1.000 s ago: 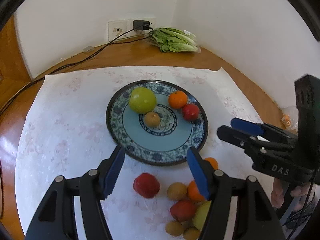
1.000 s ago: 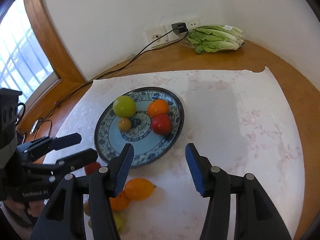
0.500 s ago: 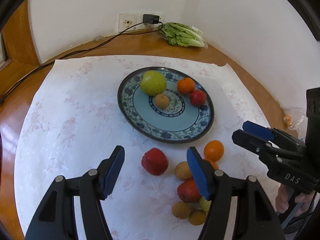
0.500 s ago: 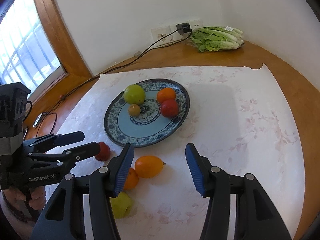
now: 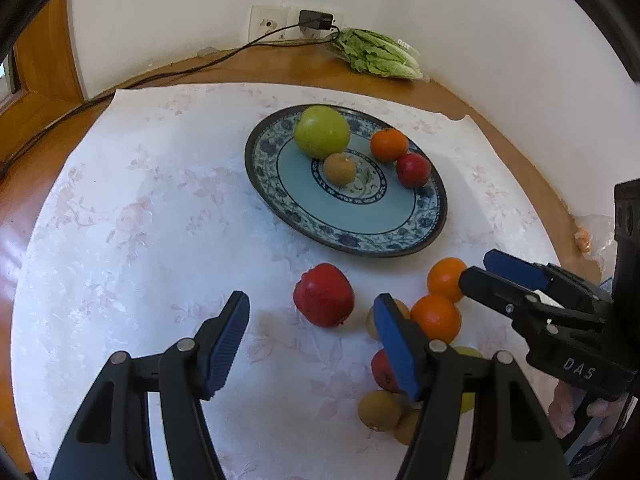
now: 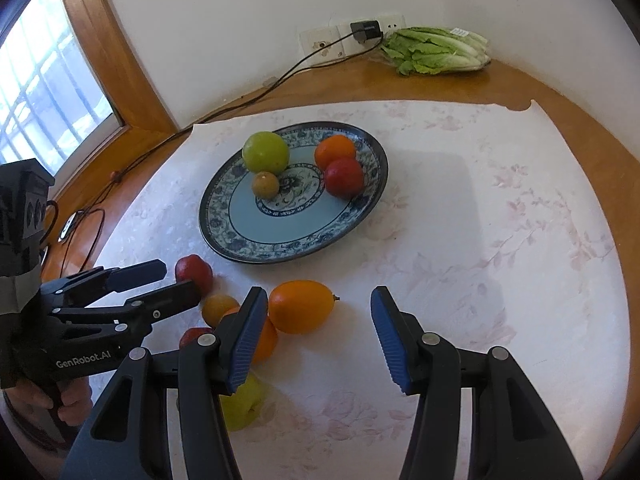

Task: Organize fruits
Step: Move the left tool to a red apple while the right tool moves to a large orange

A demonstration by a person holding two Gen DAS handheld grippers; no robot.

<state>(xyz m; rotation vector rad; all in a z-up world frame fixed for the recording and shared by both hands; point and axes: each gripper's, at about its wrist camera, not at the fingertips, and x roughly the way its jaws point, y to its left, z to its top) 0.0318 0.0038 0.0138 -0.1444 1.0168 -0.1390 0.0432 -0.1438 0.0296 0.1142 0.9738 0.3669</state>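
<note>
**Four fruits plated, a cluster still waiting on the cloth**

The blue patterned plate (image 5: 424, 216) sits toward the far side of the white cloth (image 5: 140, 208) on the tabletop (image 6: 400, 80). It already carries four fruits: a large green apple (image 5: 322, 131), a small brown fruit (image 5: 339, 168), an orange (image 5: 389, 144) and a red fruit (image 5: 413, 169). By that count the job looks partly done.

What is left lies on the cloth near the plate's near rim. A red apple (image 5: 324, 300) sits alone, just left of a tight cluster of oranges (image 5: 436, 317), brownish fruits, another red one and a yellow-green one, partly hidden behind the tongs. In the right wrist view an oval orange fruit (image 6: 301, 306) lies at the cluster's right edge.

The left tongs (image 5: 308, 340) tilt steeply down over the cloth, jaws moderately wide and empty, with the red apple just beyond the gap between the pads. The right tongs (image 6: 318, 334) point down likewise, jaws apart and empty, the oval orange fruit just beyond the left pad. Each hand probably has its next fruit lined up.
</note>
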